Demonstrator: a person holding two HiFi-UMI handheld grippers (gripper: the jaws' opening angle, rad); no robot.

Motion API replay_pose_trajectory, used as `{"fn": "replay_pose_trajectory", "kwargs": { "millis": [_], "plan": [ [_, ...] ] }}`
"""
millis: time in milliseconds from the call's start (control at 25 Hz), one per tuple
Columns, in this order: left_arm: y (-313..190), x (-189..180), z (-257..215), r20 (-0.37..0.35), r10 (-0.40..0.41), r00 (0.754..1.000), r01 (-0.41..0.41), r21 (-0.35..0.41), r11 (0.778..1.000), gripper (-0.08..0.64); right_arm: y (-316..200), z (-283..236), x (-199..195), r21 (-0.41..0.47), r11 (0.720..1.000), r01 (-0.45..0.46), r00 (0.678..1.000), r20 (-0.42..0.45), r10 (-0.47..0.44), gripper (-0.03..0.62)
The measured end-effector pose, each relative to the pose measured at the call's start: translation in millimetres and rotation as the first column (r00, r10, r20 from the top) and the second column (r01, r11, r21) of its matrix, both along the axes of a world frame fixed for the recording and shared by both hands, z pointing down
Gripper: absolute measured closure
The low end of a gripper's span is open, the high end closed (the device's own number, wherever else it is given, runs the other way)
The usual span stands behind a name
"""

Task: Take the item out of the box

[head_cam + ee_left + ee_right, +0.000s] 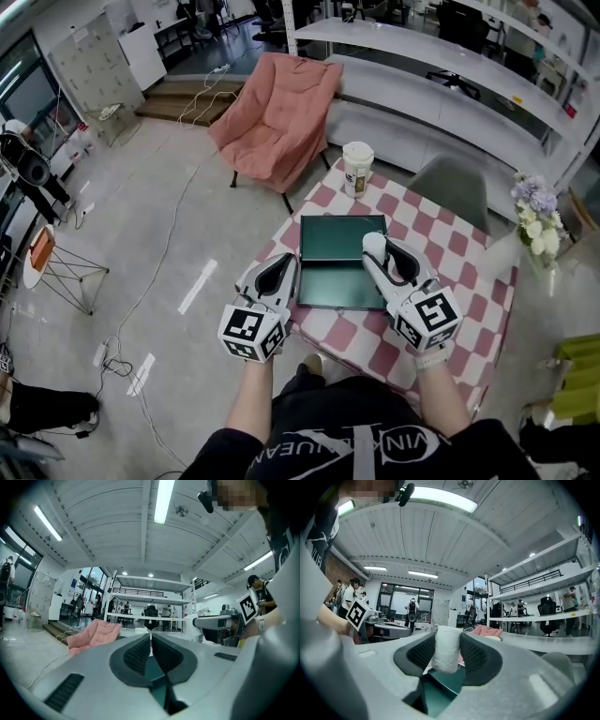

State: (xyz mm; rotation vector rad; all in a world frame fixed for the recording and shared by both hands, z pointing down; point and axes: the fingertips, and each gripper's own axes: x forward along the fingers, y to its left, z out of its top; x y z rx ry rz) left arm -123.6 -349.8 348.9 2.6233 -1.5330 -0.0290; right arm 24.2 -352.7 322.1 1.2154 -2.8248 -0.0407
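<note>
Closest in the head view is the person's dark shirt [347, 450], with both forearms reaching out over the near edge of a table [469, 281] covered in a pink-and-white checked cloth. Beyond the table's far left corner stands a pink armchair [281, 112], and a grey chair [455, 183] sits at its far right side.

Flat on the cloth lies the box [333, 281], dark green, shallow and open, with a seam across its middle. The left gripper [286, 262] rests at the box's left edge. In the left gripper view its jaws [151, 641] are pressed almost together, with nothing visible between them and only the box's green showing below. The right gripper [380, 248] is over the box's right side.

A paper cup [357, 169] stands on the far side of the table, apart from the box.

Smallest is the item [446, 651]: a white, soft-looking roll with a rounded top and a faintly textured surface. It stands upright, pinched between the right gripper's dark ribbed pads [474, 654] above the green box.
</note>
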Motion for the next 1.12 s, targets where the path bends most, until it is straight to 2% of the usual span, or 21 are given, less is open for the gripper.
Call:
{"fn": "replay_pose_trajectory", "kwargs": {
  "millis": [680,1120],
  "plan": [
    [15,-6,14,-0.003,-0.004,1.0,0.004,-0.02,1.0,0.538,10,12,6,-0.01,0.999,-0.038,0.999,0.003,0.038,0.423],
    [20,-8,17,-0.003,-0.007,1.0,0.007,-0.025,1.0,0.538,16,16,2,-0.009,0.999,-0.031,0.999,-0.011,0.031,0.423]
  ]
}}
